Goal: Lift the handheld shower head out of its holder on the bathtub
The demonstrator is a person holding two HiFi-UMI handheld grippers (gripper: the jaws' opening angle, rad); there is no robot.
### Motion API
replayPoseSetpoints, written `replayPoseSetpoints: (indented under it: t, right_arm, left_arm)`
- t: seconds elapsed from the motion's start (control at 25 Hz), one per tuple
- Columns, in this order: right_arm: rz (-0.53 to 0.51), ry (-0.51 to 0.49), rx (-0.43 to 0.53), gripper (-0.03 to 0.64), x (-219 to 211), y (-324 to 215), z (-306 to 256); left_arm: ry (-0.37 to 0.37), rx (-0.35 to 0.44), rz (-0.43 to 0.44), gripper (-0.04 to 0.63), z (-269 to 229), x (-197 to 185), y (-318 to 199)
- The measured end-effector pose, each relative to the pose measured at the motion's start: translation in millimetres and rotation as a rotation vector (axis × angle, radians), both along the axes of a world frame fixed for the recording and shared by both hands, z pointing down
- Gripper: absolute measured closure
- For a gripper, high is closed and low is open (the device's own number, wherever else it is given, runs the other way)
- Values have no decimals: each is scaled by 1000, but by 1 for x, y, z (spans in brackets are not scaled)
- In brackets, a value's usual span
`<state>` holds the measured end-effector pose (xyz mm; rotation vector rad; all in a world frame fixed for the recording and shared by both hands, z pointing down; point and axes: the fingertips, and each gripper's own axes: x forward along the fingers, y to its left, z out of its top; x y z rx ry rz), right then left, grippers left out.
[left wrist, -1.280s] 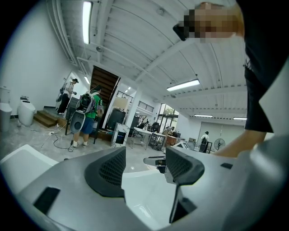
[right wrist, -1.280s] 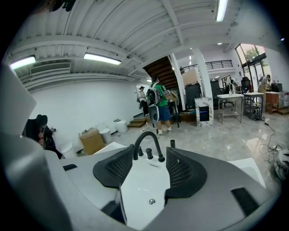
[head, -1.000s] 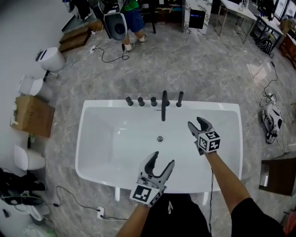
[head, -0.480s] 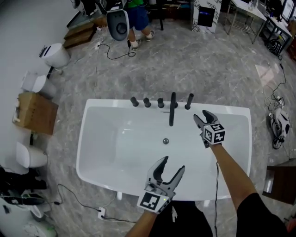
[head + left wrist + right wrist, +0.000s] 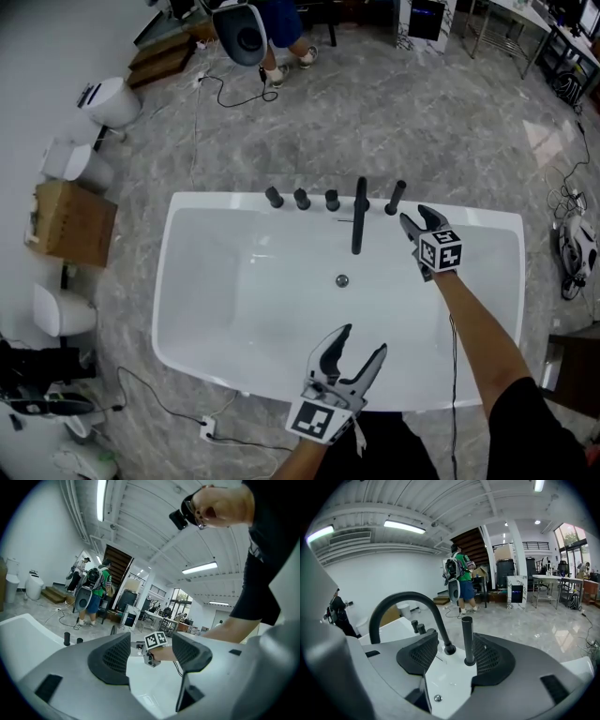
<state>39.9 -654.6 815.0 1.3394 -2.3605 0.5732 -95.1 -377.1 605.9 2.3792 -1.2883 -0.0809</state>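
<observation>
Against half a second ago, the right gripper (image 5: 418,217) has closed in on the handheld shower head (image 5: 395,198) and now sits just beside it, at about 4 o'clock from it. The left gripper (image 5: 361,341) has stayed over the near rim of the bathtub (image 5: 167,281), at 6 o'clock from the drain (image 5: 342,279). The shower head itself has not moved. It stands upright in its holder (image 5: 469,661) on the far rim, at about 1 o'clock from the drain.

In the right gripper view the jaws stand apart. The black stem of the shower head rises in the gap between them, close to the right-hand pad, and whether it touches that pad cannot be told. In the left gripper view the jaws are also apart with nothing held. Only the right gripper's marker cube shows beyond them.

There are two grippers and one bathtub with one drain. The far rim carries one curved spout (image 5: 358,217), one shower head just right of it, and three short black knobs (image 5: 302,199) in a row to its left. One person (image 5: 277,33) stands on the floor at 12 o'clock, and one cardboard box (image 5: 70,223) lies at 9 o'clock.
</observation>
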Motion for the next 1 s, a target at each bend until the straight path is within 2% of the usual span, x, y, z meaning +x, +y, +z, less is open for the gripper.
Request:
replayPoseSetpoints:
  t: [0.44,1.0]
  right_arm:
    - [14,19,-14,408,-7,-47,33]
    - [9,94,-13,408,-12,-76,53]
  left_arm:
    - [15,-39,-18,342,24,-1,5]
    - [-9,-93,-56,342,59,-31,16]
